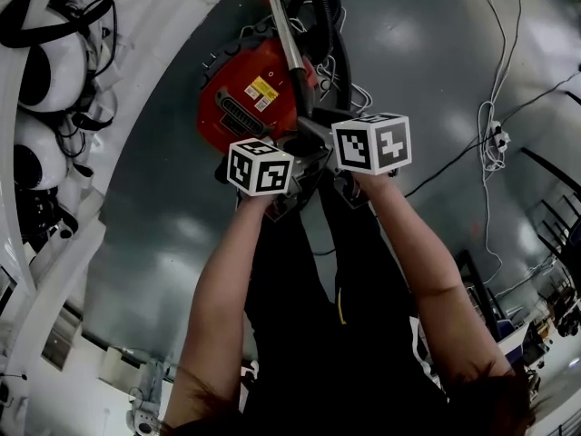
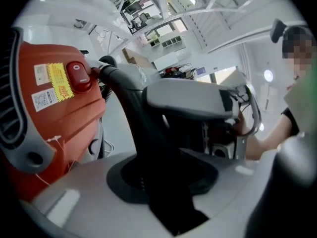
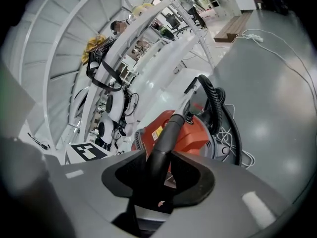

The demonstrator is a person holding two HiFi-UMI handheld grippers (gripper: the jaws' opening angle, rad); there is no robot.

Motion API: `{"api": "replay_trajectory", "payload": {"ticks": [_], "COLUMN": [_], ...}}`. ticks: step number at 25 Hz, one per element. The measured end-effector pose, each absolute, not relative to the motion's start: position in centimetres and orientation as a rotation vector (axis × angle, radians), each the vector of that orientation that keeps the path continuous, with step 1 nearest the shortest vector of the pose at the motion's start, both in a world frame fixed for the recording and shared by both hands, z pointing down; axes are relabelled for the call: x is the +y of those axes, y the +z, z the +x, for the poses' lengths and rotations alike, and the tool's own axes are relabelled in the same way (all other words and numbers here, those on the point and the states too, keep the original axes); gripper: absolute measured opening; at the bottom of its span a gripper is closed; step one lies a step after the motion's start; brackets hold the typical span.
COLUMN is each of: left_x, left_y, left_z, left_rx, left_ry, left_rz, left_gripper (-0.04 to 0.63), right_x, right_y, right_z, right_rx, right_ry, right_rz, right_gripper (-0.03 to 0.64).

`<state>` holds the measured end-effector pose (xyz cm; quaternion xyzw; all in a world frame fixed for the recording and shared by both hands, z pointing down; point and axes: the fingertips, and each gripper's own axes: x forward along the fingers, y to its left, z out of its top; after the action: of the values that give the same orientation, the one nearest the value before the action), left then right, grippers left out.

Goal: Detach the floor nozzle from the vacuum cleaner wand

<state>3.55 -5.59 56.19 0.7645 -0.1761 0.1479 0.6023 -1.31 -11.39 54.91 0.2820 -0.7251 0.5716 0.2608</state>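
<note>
Step in hand: judged to be taking hold on either side of the joint before pulling it apart. It calls for a straight pull along the tube, perhaps with a slight twist, while one gripper steadies and the other draws away.
Red vacuum body (image 1: 245,94): upper centre of the head view, just left of the wand.
Left gripper (image 2: 166,182): jaws about half closed, clasping a black curved tube (image 2: 131,108) that runs through their notch.
Wand (image 1: 287,34): a shiny tube running from top centre of the head view down to both grippers.
Right gripper (image 3: 158,182): just right of the left one, jaws partly closed round the black curved tube, which leads up toward the vacuum body.
Floor nozzle: not clearly seen; likely hidden beneath the grippers, at the tube's near end.
</note>
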Motion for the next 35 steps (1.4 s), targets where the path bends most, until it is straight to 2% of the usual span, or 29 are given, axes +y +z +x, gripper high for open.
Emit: {"api": "replay_trajectory", "payload": {"ticks": [7,17,31,35], "left_x": [-4.5,-2.7,1.8,2.6], "left_y": [54.8,52.0,49.7,50.5], "left_z": [3.8,5.0,5.4,4.9], "left_rx": [-0.42,-0.426,-0.422,-0.41], "left_ry": [0.351,0.308,0.267,0.32], "left_rz": [1.755,1.724,1.776,1.804], "left_gripper": [0.144,0.143,0.141,0.14], "right_x": [-11.9,-18.0,-15.5,-14.9], "right_y": [53.9,56.5,59.5,59.8], "right_z": [-0.8,-1.9,-4.5,-4.6], "right_rx": [-2.074,-1.927,-1.668,-1.613], "right_ry": [1.498,1.803,2.002,2.071], "right_rz": [0.711,0.571,0.36,0.386], "right_gripper": [0.201,0.273,0.248,0.218]}}
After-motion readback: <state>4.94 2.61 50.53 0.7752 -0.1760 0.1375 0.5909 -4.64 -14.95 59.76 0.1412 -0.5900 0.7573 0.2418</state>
